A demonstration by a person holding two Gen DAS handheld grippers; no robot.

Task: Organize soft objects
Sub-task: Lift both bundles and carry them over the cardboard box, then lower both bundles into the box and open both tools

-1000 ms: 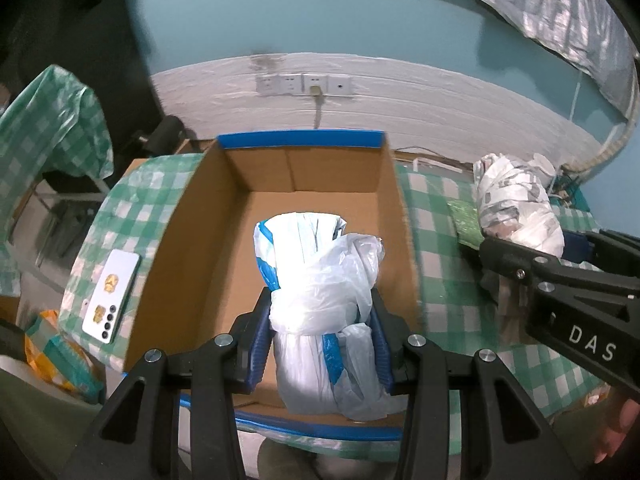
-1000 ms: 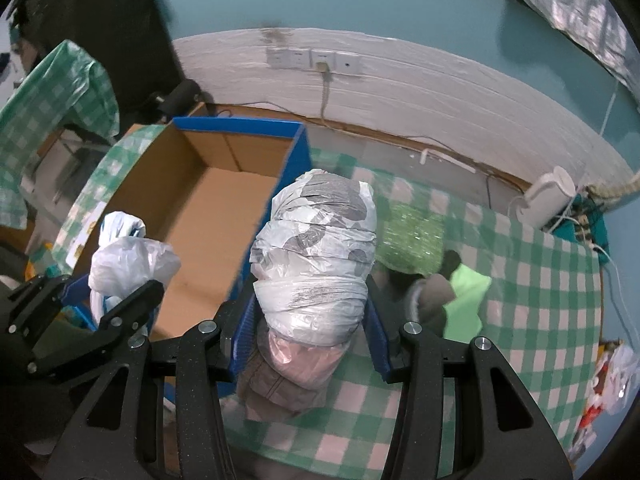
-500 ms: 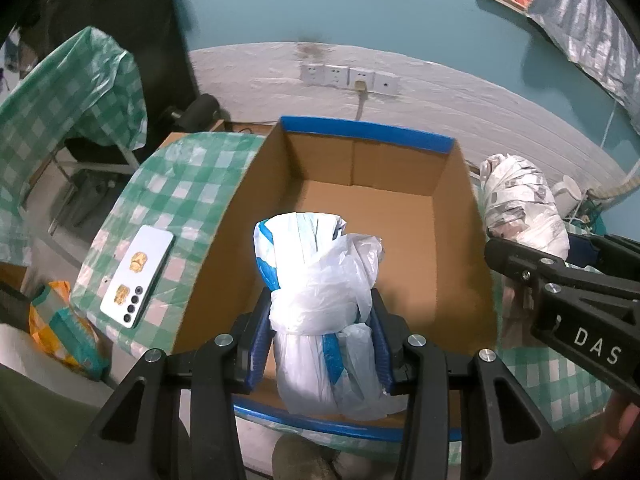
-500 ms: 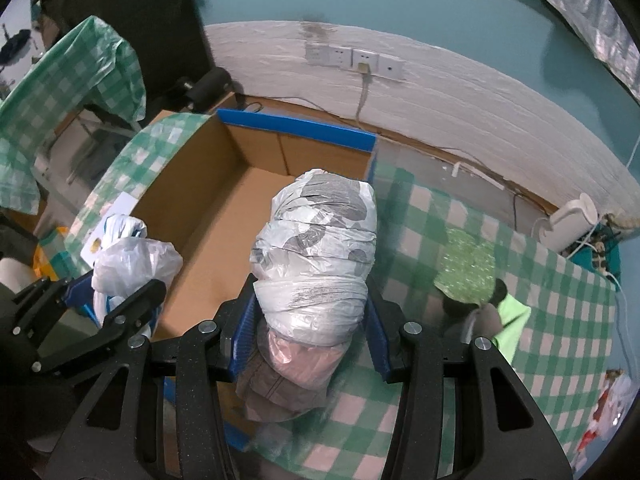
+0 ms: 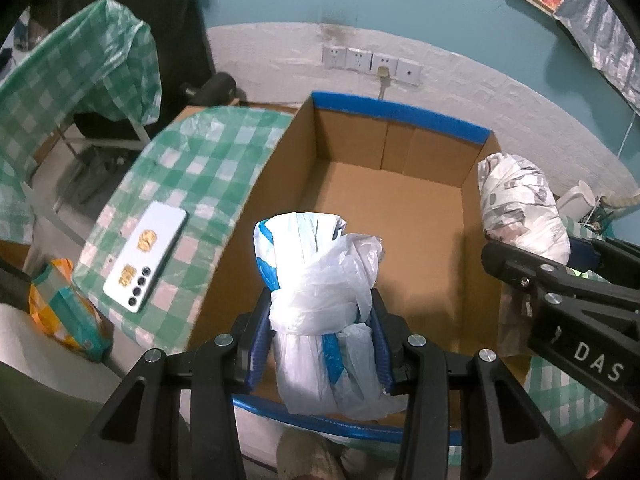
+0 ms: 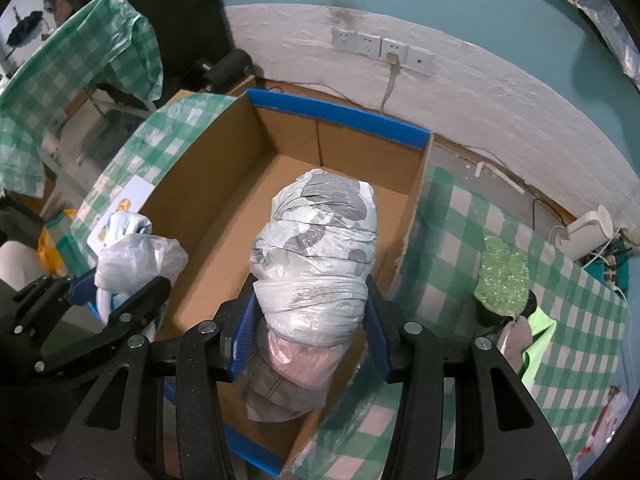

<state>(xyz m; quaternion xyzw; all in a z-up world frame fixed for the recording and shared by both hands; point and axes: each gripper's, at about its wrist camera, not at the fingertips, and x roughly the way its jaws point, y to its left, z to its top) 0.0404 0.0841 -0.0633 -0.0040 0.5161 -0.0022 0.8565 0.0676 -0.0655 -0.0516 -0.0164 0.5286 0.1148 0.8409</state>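
My left gripper (image 5: 320, 336) is shut on a white and blue plastic-wrapped bundle (image 5: 320, 280), held over the near part of an open cardboard box (image 5: 400, 216) with blue-taped rims. My right gripper (image 6: 308, 332) is shut on a grey-patterned plastic-wrapped bundle (image 6: 316, 248) with pink showing at its lower end, also above the box (image 6: 248, 208), near its right wall. Each gripper shows in the other's view: the right one (image 5: 560, 276) at the box's right side, the left one (image 6: 104, 292) at its left. The box floor is bare.
The box stands on a table with a green checked cloth (image 6: 480, 248). A white phone (image 5: 146, 256) lies left of the box. A glittery green item (image 6: 502, 276) and neon-green cloth (image 6: 540, 340) lie to the right. A wall with sockets (image 5: 372, 64) runs behind.
Both grippers have carried their bundles leftward across the table. The right bundle has gone from beside the box's right wall to over its inside. Both grips are unchanged.
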